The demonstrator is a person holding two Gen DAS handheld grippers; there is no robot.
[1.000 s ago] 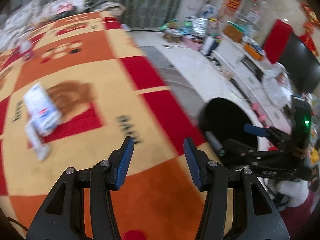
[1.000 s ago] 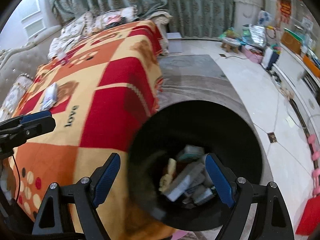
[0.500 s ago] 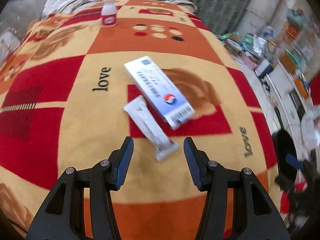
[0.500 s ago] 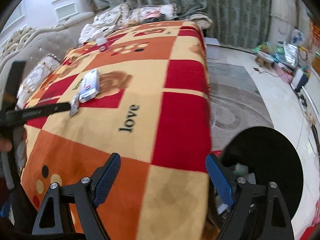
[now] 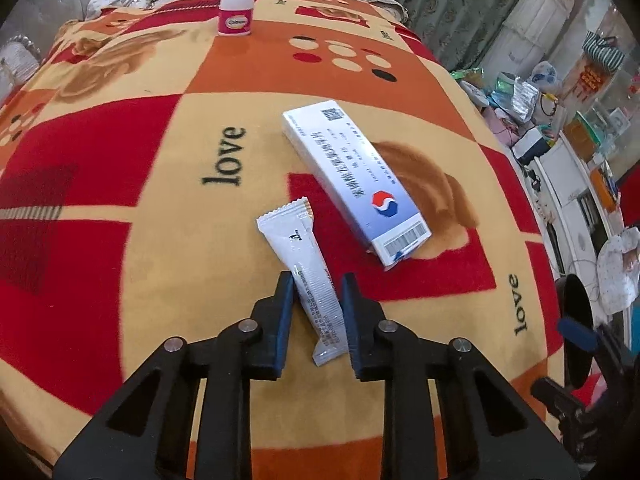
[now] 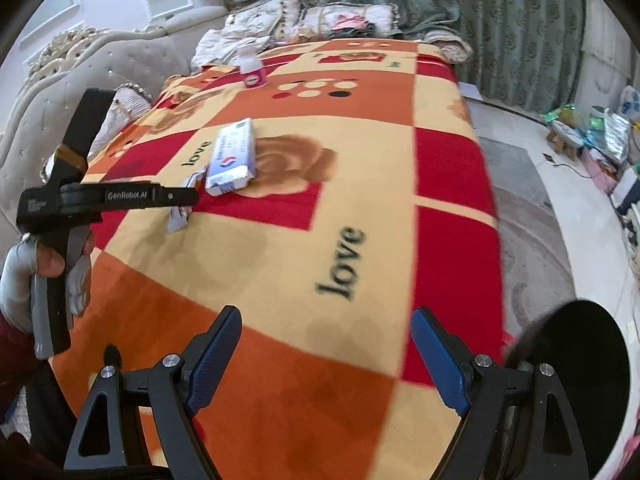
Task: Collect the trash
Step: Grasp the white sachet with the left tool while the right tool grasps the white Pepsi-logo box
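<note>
Jaws on the left gripper (image 5: pixel 316 292) stand narrow, one finger on each side of the near end of a white snack wrapper (image 5: pixel 304 272). They look very close to it or just touching, but I cannot tell if they are squeezing it yet. The right gripper (image 6: pixel 326 354) has its jaws wide apart and holds nothing, above the blanket (image 6: pixel 360 200).

The wrapper lies flat on the blanket, just beside a blue and white box (image 5: pixel 352 182). A small white bottle (image 5: pixel 236 10) with a pink label stands far back. The black trash bin (image 6: pixel 588 376) is on the floor past the bed's edge, by the right gripper.

I think the step now is picking up the wrapper. Next the fingers should close on it, lift, and carry it to the bin.

The blanket says "love" in a few spots. The left gripper's side reads "GenRobot.AI". The box has Chinese writing, a barcode and a red and blue round logo; the words are too small to read.
</note>
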